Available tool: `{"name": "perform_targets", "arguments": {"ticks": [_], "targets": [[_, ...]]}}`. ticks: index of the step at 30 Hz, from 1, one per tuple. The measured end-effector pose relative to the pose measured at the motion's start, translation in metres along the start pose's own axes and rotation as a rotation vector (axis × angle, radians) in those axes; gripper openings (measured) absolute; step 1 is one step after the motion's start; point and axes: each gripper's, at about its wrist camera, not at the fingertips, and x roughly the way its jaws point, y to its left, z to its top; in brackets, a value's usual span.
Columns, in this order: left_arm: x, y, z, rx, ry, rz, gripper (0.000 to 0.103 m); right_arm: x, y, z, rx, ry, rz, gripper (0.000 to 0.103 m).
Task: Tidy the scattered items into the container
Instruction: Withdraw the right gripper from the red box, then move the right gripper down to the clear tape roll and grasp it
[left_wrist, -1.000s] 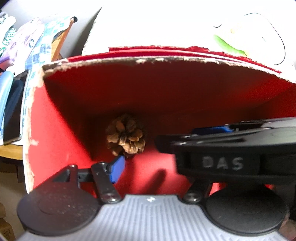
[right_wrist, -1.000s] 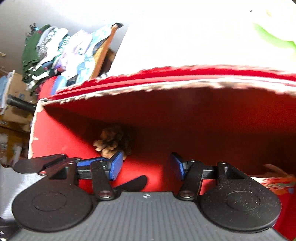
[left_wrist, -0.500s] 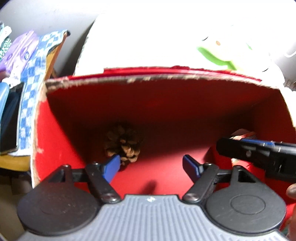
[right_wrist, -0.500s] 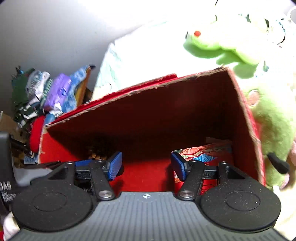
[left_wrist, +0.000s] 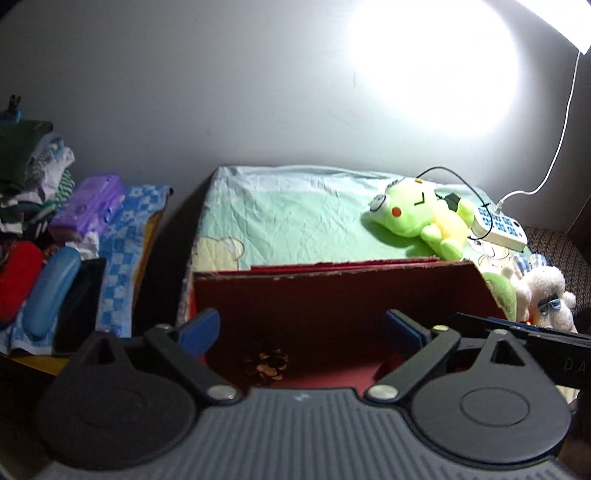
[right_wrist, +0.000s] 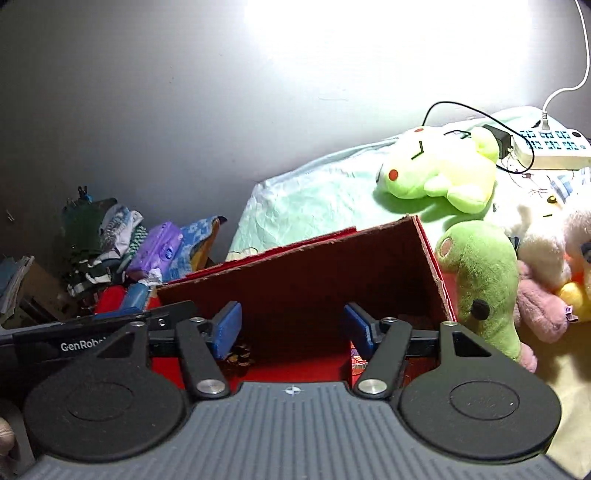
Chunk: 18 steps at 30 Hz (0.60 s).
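Note:
A red cardboard box (left_wrist: 332, 295) stands open on the bed; it also shows in the right wrist view (right_wrist: 314, 273). A pine cone (left_wrist: 267, 363) lies on its floor near the left; the right wrist view (right_wrist: 239, 355) shows it partly behind a finger. A colourful patterned packet (right_wrist: 357, 360) lies at the box's right side. My left gripper (left_wrist: 301, 330) is open and empty above the box's near edge. My right gripper (right_wrist: 291, 326) is open and empty, also over the near edge. Each gripper's body shows at the side of the other's view.
A green frog plush (left_wrist: 421, 218) and a white power strip (left_wrist: 498, 229) with cables lie on the bed behind the box. More plush toys (right_wrist: 480, 280) crowd the box's right side. Clothes, a purple pack (left_wrist: 88, 201) and a blue case (left_wrist: 51, 295) pile up at the left.
Both grippers have pulled up and back out of the box, so the bed, wall and plush toys now show. The pine cone and the packet stay inside the box.

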Motion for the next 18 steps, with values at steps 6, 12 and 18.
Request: {"name": "perform_targets", "arguments": {"ticks": [6,12,18], "targets": [[-0.050,0.016,-0.018,-0.070,-0.057,-0.031,0.102,-0.029,0.004,-0.010,-0.032,-0.003,0.066,0.070],[-0.066,0.031,-0.062,-0.094,-0.013,-0.036,0.102,-0.057,0.001,-0.029,-0.079,0.001,0.161,0.052],[-0.082,0.031,-0.109,-0.091,0.035,0.023,0.102,-0.063,0.013,-0.061,-0.242,0.100,0.278,0.050]]}}
